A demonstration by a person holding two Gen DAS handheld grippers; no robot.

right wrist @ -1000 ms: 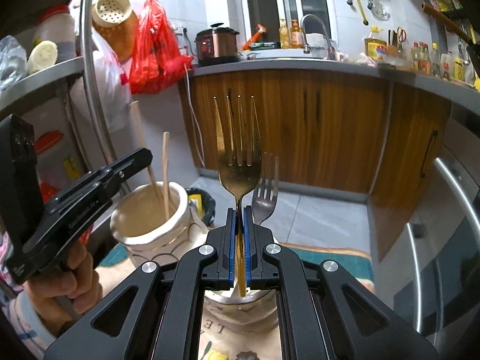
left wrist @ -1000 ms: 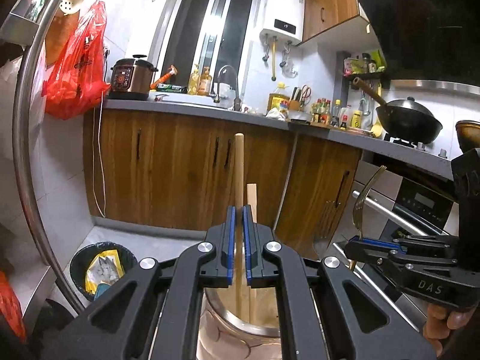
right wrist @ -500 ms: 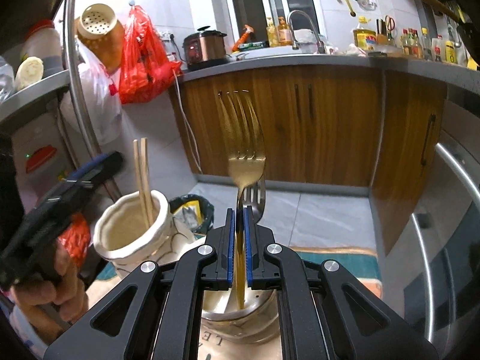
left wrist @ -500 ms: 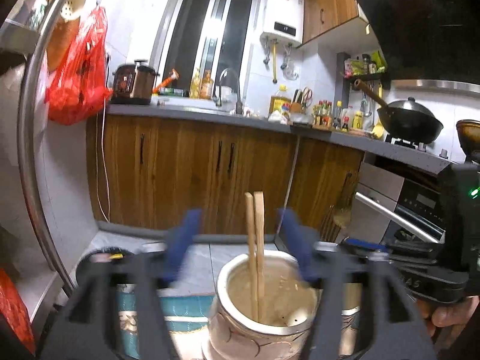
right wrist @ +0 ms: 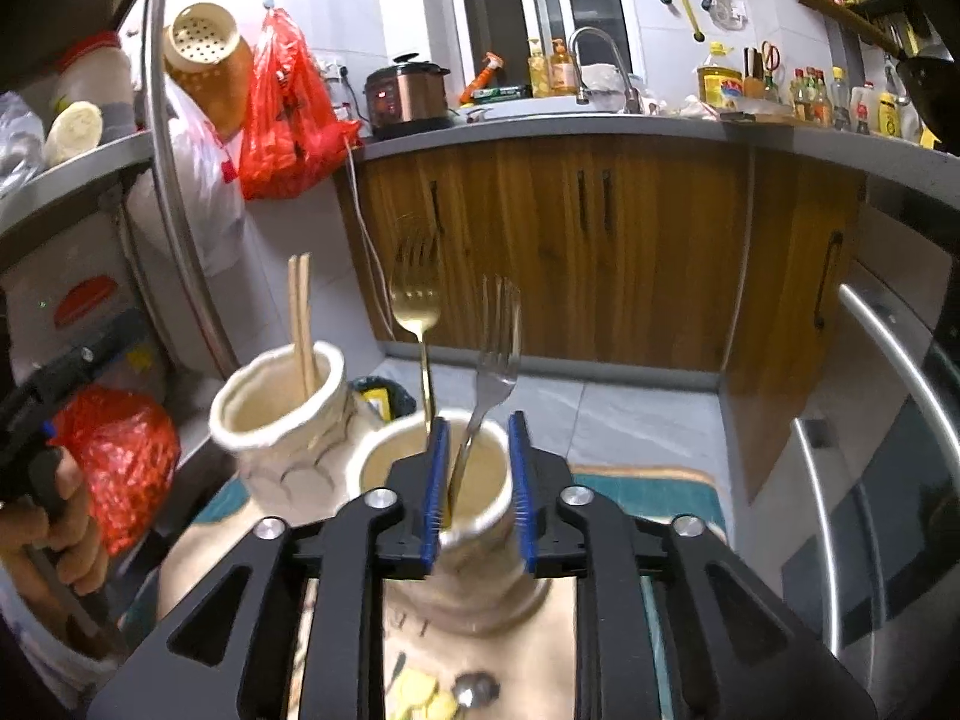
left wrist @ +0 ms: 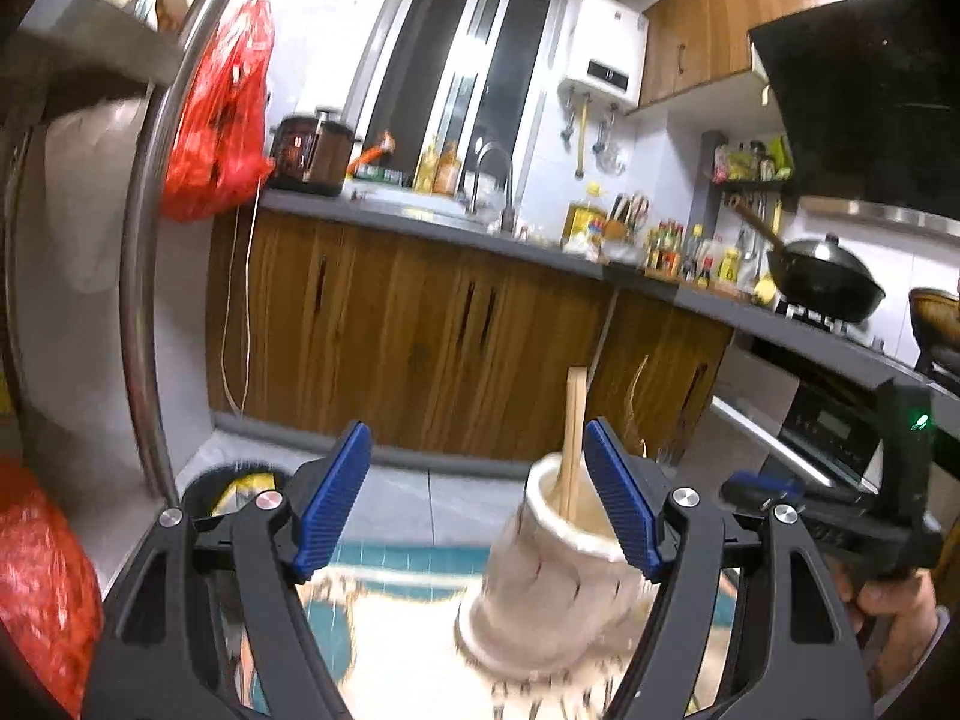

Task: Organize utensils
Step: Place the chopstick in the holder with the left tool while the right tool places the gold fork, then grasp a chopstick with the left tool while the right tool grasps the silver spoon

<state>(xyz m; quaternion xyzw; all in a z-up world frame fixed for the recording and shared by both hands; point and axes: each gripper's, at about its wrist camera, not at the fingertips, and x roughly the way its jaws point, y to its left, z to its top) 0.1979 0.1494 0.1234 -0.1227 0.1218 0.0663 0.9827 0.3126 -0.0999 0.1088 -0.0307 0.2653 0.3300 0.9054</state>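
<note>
Right wrist: gold fork point(right wrist: 415, 306) beyond parted jaws.

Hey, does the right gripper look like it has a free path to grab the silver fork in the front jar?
Probably yes. The right gripper is open, jaws either side of the silver fork standing in the front jar. The gold fork stands close on the left and might get nudged.
</note>
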